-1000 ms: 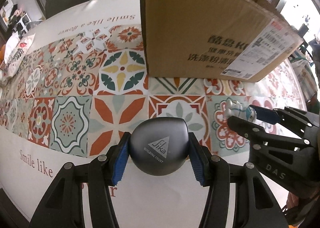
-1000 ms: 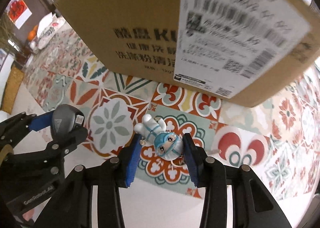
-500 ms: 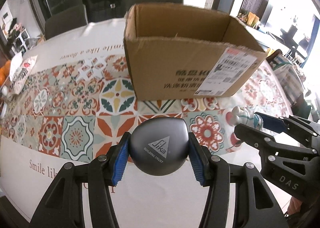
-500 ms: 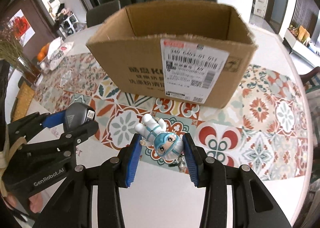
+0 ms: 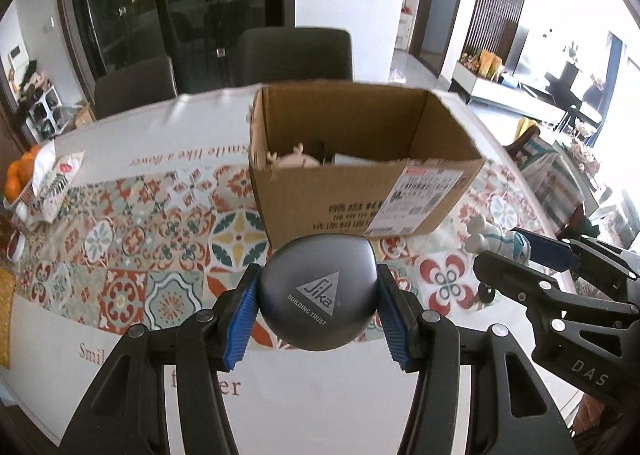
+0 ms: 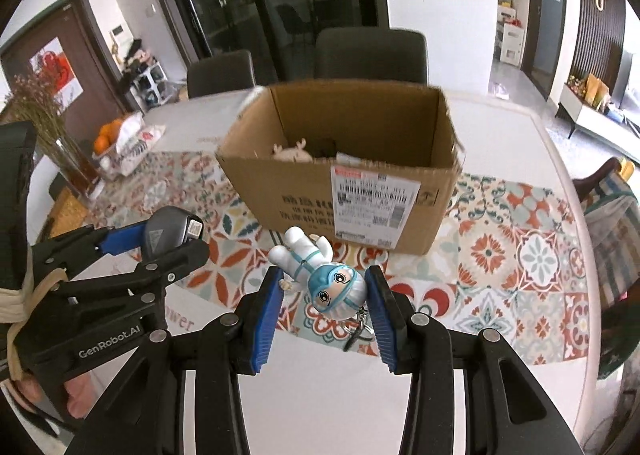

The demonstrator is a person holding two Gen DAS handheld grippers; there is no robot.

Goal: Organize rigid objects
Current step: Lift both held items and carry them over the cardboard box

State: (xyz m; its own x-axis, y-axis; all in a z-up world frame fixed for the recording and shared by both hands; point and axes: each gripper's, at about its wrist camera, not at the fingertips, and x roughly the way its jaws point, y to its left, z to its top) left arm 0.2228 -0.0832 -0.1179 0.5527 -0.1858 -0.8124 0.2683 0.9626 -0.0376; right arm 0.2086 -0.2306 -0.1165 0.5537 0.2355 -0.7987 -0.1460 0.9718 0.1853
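I see left gripper clamped on grey case; right gripper clamped on figurine; open box beyond both.

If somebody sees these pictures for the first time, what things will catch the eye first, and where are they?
Nearest the camera, the left gripper clamps a dark grey rounded case printed "Sika". The right gripper holds a small white-and-blue figurine by its head. Beyond both, an open cardboard box stands on the patterned tablecloth, with some items already inside.
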